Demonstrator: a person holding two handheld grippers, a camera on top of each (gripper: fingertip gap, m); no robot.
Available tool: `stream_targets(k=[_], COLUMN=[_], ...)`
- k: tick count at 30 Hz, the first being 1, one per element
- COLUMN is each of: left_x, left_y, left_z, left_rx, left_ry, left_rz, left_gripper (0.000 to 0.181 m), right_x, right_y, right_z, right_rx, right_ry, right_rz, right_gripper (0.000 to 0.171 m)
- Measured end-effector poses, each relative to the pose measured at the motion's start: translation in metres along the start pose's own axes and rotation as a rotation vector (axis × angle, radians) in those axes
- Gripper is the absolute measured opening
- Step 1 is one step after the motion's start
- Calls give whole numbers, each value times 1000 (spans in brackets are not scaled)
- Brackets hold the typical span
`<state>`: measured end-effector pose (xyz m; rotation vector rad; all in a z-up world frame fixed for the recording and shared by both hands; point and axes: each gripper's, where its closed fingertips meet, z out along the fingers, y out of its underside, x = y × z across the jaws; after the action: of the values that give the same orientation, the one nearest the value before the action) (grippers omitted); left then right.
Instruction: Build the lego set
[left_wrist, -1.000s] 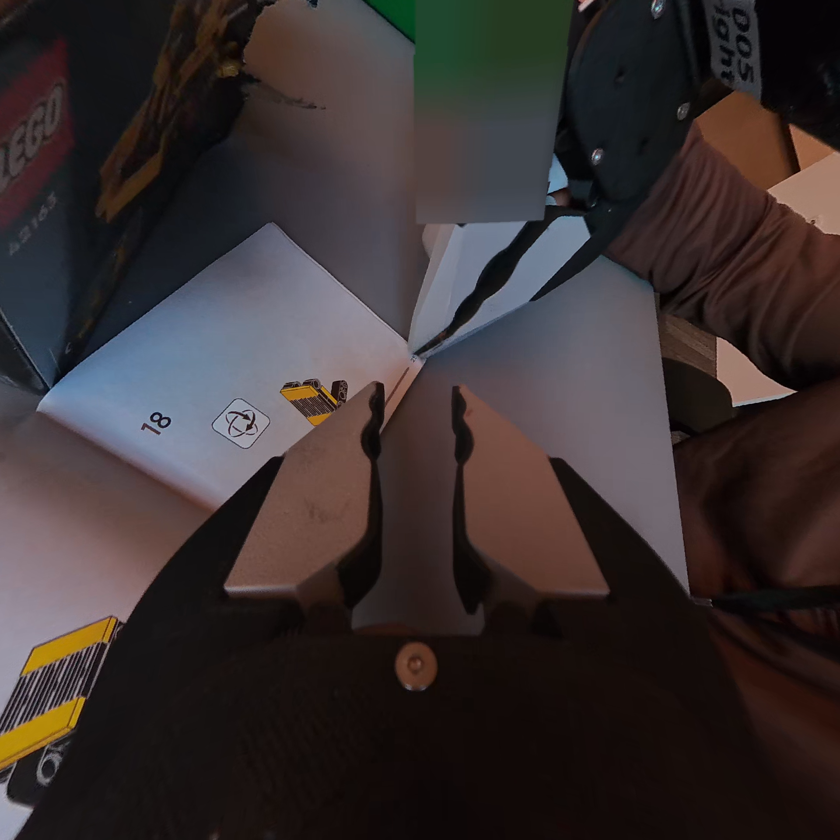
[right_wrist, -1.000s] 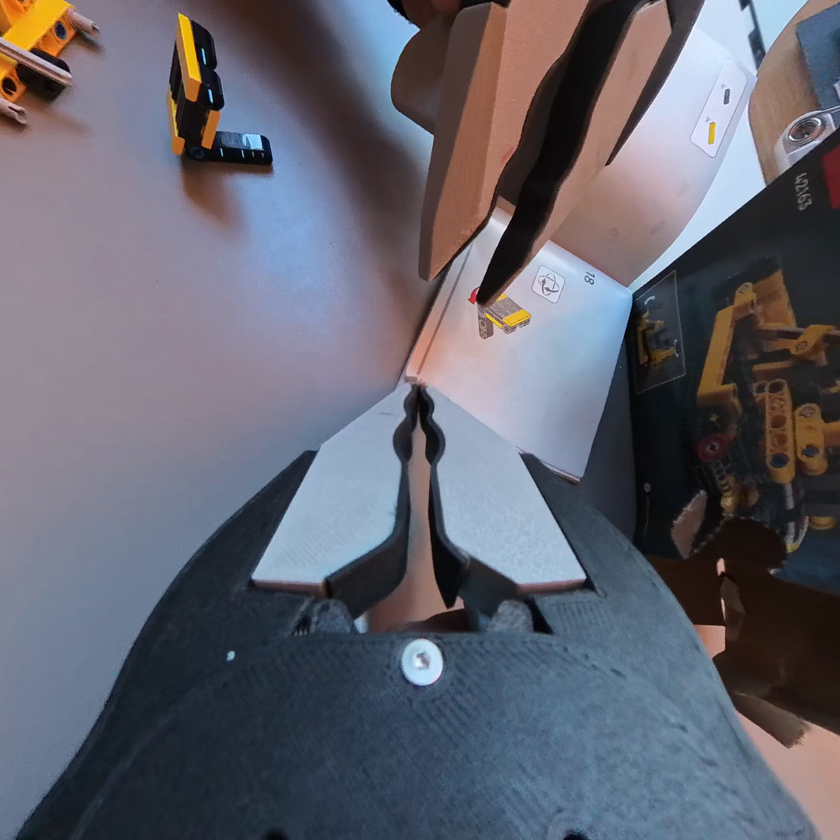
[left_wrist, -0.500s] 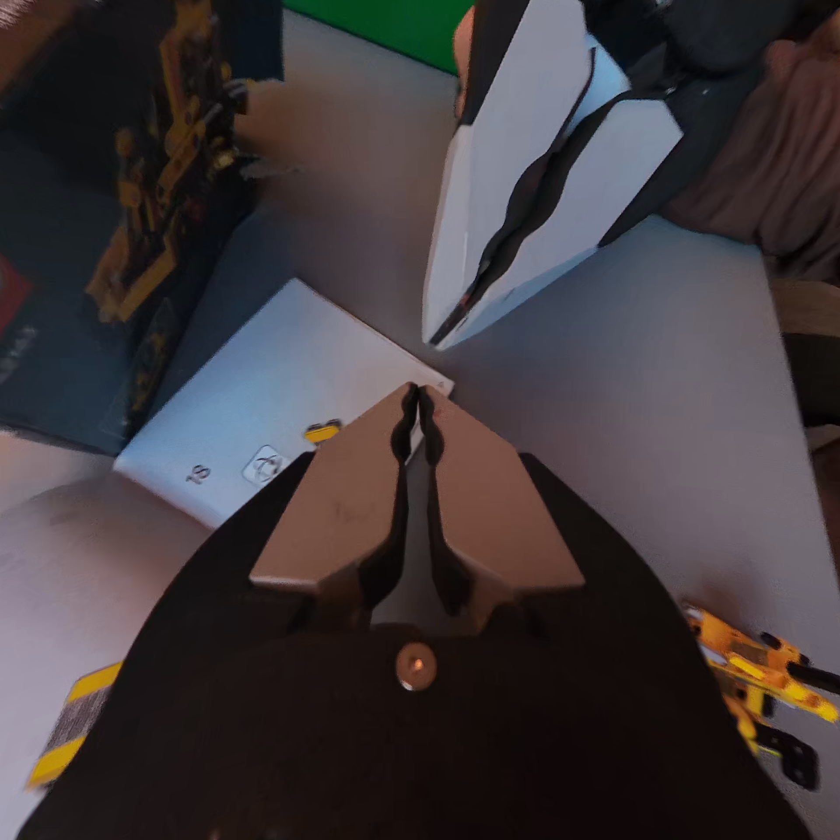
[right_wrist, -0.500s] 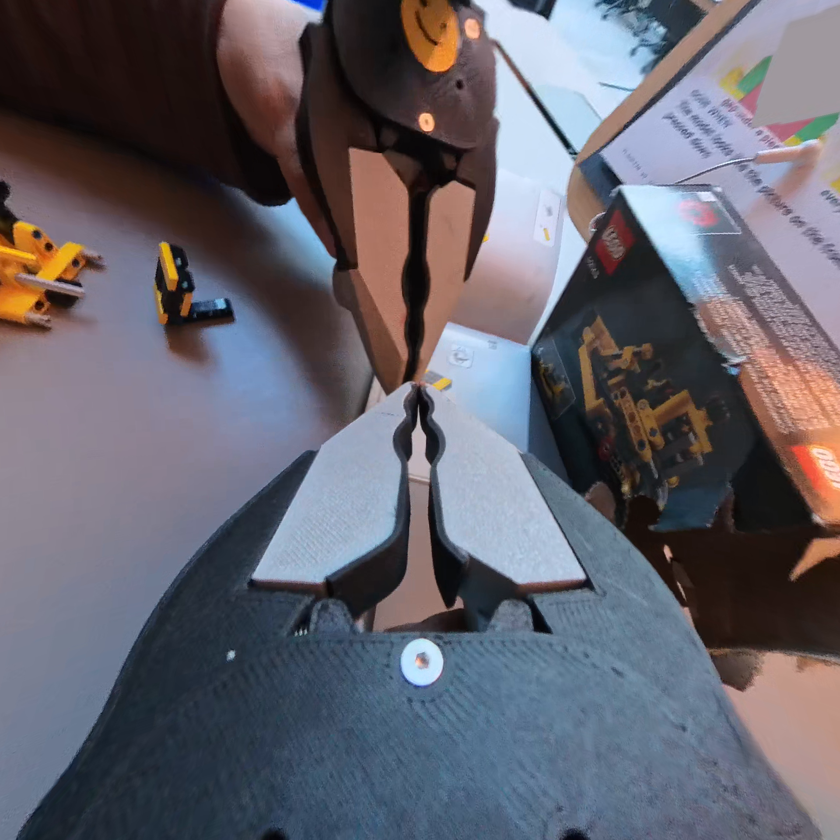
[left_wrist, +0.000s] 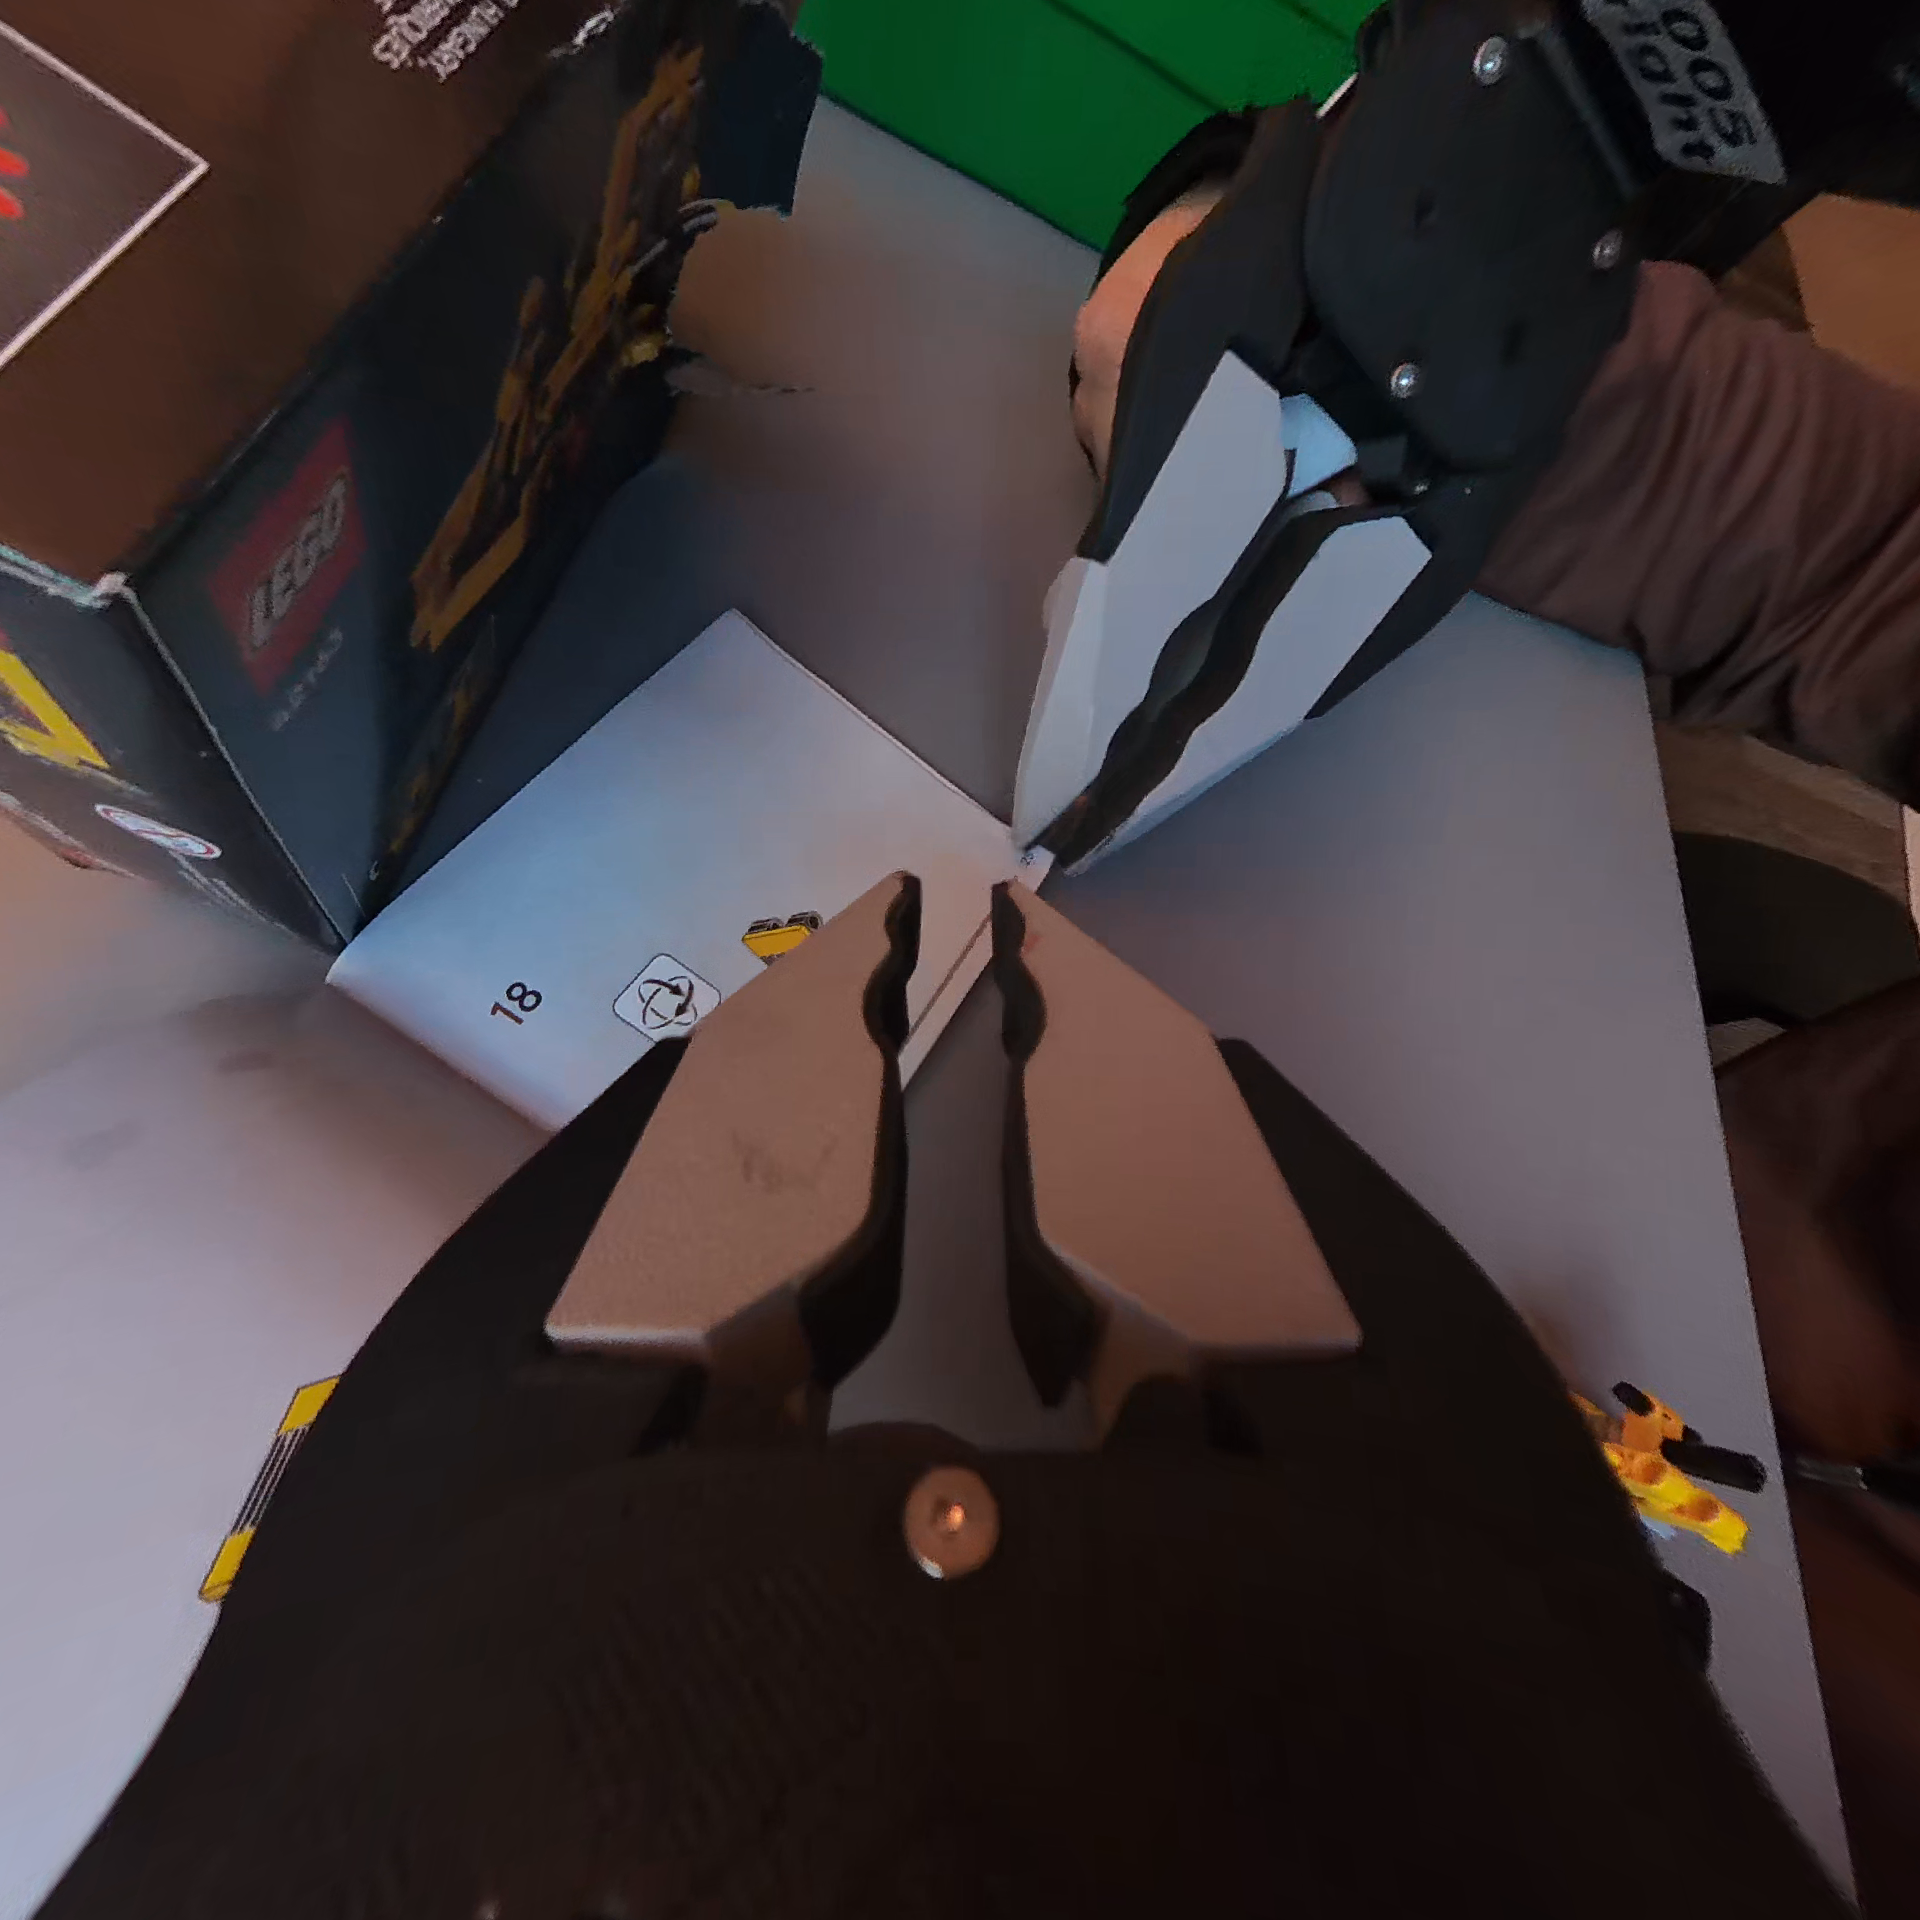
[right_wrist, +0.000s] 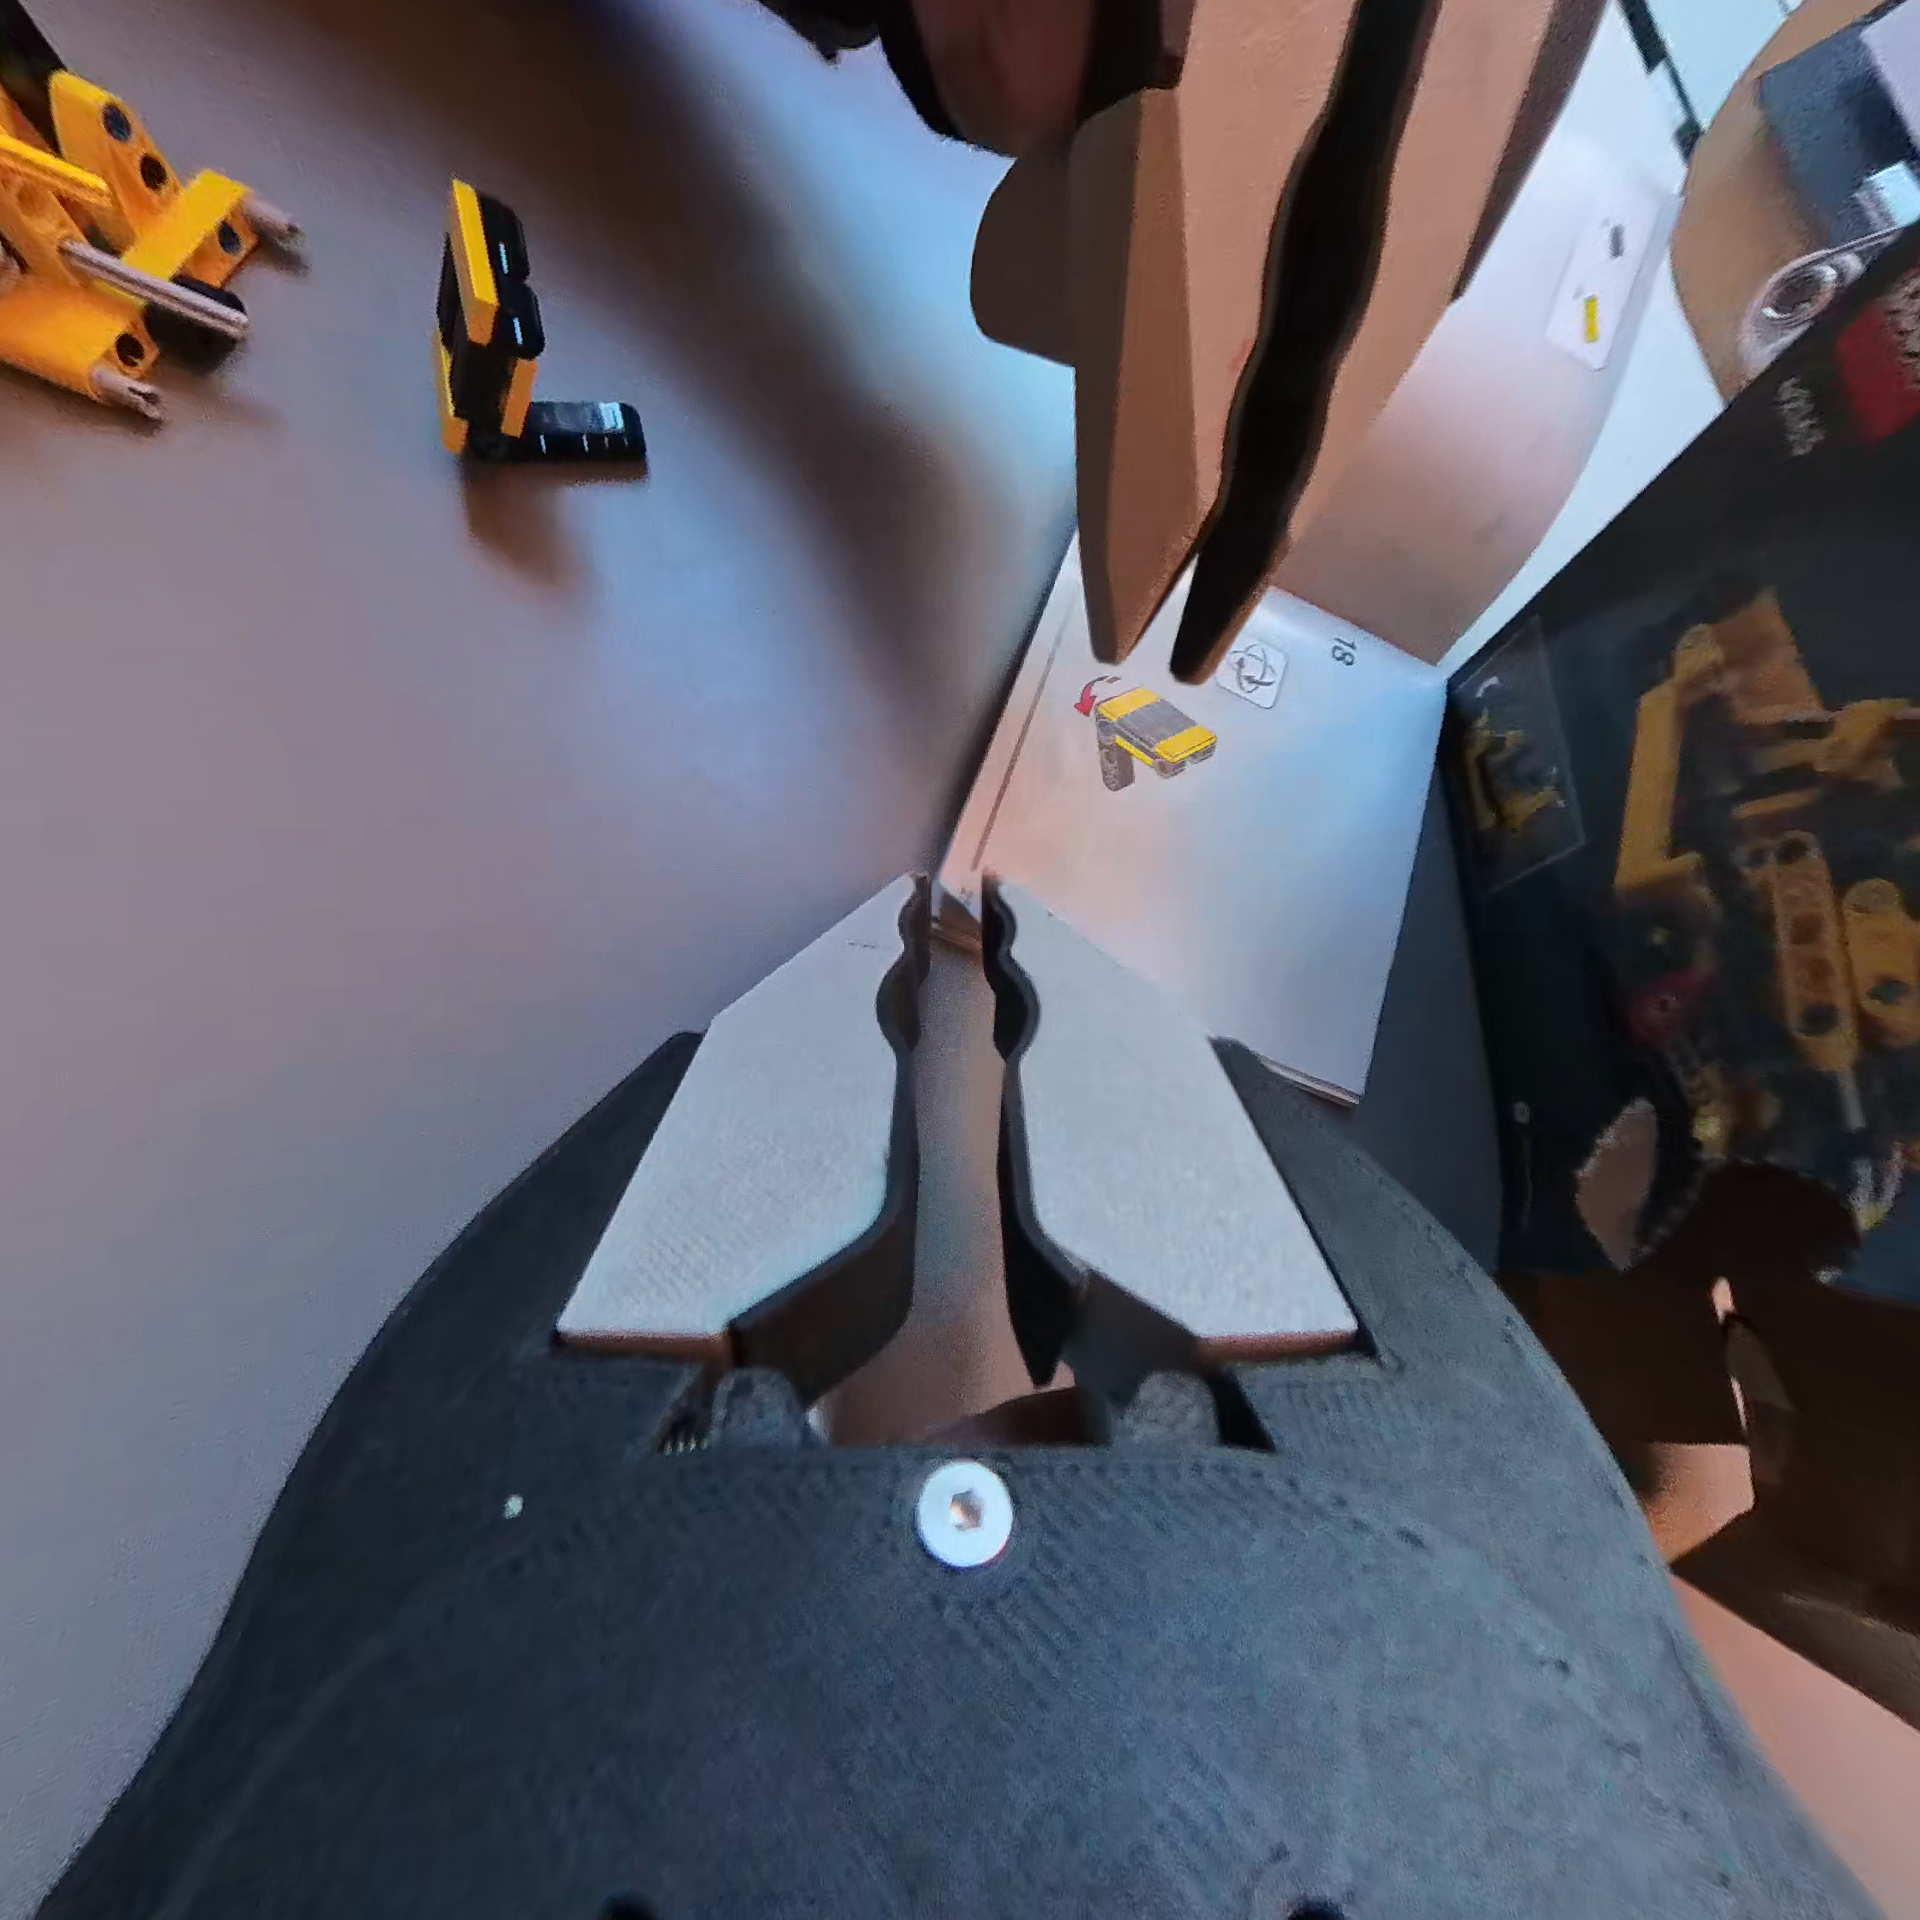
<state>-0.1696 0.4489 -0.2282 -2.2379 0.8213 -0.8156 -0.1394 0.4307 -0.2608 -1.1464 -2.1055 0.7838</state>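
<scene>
We're at the booklet (left_wrist: 665, 831), flat on table by box (left_wrist: 312, 582). L gripper (left_wrist: 951, 899) and R gripper (right_wrist: 951, 894) both slightly open, empty, at its corner. Next, prob: pinch page, turn.

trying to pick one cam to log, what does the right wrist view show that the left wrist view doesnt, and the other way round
Only the right wrist view shows the small yellow and black sub-assembly standing on the table, and the drawing of a yellow part unobstructed.

Only the left wrist view shows the green surface past the table's far edge and a brown sleeve.

Both show the open instruction booklet, the dark set box, the larger yellow build, and the left gripper and right gripper, both slightly open at the booklet's corner.
</scene>
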Motion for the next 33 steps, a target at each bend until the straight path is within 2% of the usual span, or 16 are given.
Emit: stream_targets(k=[5,12,16,21,26,33], left_x=[0,3,0,0,10,7], left_y=[0,5,11,3,6,-5], left_z=[-2,-1,-2,-16,0,2], left_rx=[-5,-31,-72,-25,-53,7], left_ry=[3,19,-6,15,23,-53], left_rz=[0,1,30,9,56,123], left_gripper=[12,15,18,21,28,0], right_x=[2,3,6,18,30,34], right_y=[4,1,-3,-14,-32,-54], right_z=[2,1,-3,-12,-18,-25], right_rx=[-25,-12,15,78,145,211], right_ry=[14,15,27,82,155,216], right_rz=[-14,-1,11,47,83,94], right_gripper=[0,0,0,0,0,0])
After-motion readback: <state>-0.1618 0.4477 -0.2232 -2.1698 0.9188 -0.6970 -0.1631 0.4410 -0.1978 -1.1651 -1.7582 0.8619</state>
